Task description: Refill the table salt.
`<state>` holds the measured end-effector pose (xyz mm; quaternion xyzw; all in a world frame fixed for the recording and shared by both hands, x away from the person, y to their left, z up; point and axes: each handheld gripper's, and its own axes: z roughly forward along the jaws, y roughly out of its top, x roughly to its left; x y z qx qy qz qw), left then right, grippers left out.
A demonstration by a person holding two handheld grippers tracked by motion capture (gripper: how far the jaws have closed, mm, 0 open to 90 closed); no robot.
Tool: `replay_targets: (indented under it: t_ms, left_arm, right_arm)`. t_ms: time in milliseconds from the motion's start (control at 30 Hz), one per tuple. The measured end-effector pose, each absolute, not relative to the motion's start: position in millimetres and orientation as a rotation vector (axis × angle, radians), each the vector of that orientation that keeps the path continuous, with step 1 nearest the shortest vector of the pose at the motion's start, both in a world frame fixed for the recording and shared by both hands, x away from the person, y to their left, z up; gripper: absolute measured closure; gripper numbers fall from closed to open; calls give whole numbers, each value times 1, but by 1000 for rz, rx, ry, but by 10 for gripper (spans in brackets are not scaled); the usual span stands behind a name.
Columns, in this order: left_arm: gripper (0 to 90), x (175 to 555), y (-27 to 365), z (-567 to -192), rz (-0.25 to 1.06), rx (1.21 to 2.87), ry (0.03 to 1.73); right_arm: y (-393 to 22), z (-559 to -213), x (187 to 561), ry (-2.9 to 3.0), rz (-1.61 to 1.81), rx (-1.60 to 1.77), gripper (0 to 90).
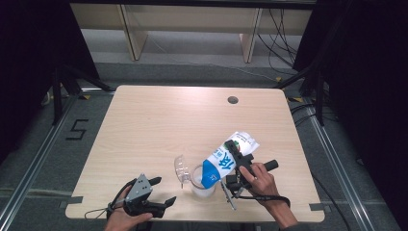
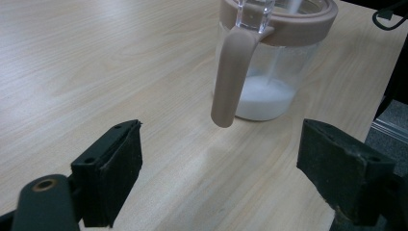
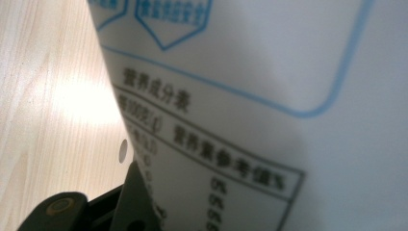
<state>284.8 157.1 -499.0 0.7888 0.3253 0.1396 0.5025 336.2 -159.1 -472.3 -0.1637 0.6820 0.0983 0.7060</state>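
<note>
A white and blue milk carton [image 1: 226,161] hangs tilted, its top end down over a clear jug [image 1: 202,185]. My right gripper [image 1: 238,151] is shut on the carton's middle, and in the right gripper view the printed carton side [image 3: 264,96] lies against one of its fingers [image 3: 132,202]. In the left gripper view the jug [image 2: 269,72] has a beige rim and handle [image 2: 231,77], with a thin stream falling into white milk [image 2: 264,98] at its bottom. My left gripper [image 1: 163,191] stands open near the table's front left, holding nothing, its pads [image 2: 120,163] facing the jug.
The jug's clear lid flap [image 1: 181,168] stands open to its left. The wooden table [image 1: 168,120] has a round cable hole [image 1: 233,100] at the back right. Black stands and cables flank the table on the floor.
</note>
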Motion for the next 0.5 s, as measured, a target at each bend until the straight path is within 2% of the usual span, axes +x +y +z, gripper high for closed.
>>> replay_targets:
  t_ms: [500]
  left_arm:
    - [153,285,158,-499,339,1911,783]
  right_arm:
    - [-159,-472,336,1512,214,-379,605]
